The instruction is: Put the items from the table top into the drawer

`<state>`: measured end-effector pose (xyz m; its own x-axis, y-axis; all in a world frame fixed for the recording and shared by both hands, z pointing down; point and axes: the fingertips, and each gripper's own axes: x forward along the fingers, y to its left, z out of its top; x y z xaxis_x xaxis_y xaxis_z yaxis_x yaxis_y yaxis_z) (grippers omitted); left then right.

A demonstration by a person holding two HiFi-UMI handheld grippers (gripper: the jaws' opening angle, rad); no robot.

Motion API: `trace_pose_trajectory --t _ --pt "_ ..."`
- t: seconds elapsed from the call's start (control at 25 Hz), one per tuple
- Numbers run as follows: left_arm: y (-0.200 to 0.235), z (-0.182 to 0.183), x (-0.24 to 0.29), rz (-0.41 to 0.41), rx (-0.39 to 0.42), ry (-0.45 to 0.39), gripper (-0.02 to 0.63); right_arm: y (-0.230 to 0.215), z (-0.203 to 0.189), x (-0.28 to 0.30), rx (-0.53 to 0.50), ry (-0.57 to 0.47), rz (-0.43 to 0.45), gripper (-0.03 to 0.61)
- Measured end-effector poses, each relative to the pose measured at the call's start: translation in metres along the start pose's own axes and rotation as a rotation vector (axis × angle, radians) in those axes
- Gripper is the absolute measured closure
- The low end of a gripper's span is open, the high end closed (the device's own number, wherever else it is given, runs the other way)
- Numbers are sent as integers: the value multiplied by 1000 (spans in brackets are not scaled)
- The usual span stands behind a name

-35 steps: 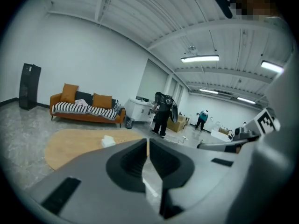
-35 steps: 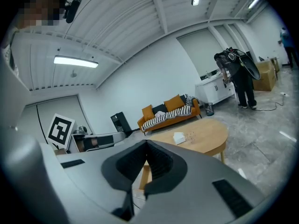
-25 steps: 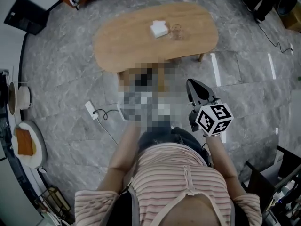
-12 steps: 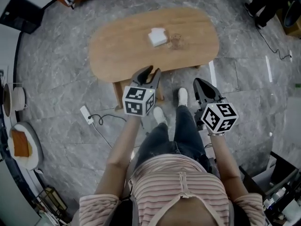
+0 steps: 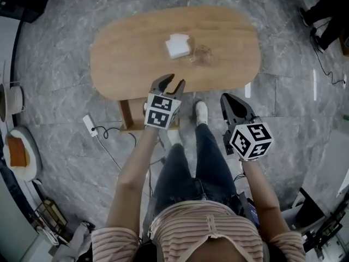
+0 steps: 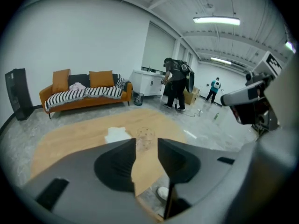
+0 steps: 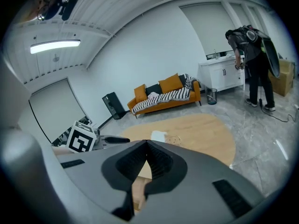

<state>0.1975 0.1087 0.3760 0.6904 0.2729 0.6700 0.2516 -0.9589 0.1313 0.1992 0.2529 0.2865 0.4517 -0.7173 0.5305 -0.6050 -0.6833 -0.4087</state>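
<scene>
The left tongs (image 5: 173, 81) are opening with nothing between the jaws, their tips over the near edge of the table (image 5: 125, 53). The right tongs (image 5: 227, 97) are closed and empty, off that edge above bare floor (image 5: 294, 108). The white napkin (image 5: 178, 45) and the glass (image 5: 202, 54) sit side by side mid-table, with open wood all round.

An oval wooden worktop (image 5: 125, 53) stands on a grey marbled tile floor (image 5: 49, 91). Beyond the worktop, against a white wall (image 6: 70, 36), sits an orange sofa (image 6: 84, 96) with a striped throw (image 6: 91, 92). A black tower unit (image 6: 17, 93) stands beyond the worktop's left end and white cabinets (image 6: 148, 82) beyond its right. Above the worktop glow strip lights (image 6: 216, 20).
</scene>
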Motion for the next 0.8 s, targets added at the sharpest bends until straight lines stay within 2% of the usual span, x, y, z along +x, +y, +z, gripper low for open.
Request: trace_pose_trajectory --t 0.36,0.6,0.8 --pt "31 -35 115 3 33 115 491 -64 -16 77 -8 96 45 569" --pt "48 -51 155 -9 110 191 491 -84 -36 118 -12 155 54 569" --pt "53 -57 180 -43 180 243 491 -91 -50 143 -54 212 58 569"
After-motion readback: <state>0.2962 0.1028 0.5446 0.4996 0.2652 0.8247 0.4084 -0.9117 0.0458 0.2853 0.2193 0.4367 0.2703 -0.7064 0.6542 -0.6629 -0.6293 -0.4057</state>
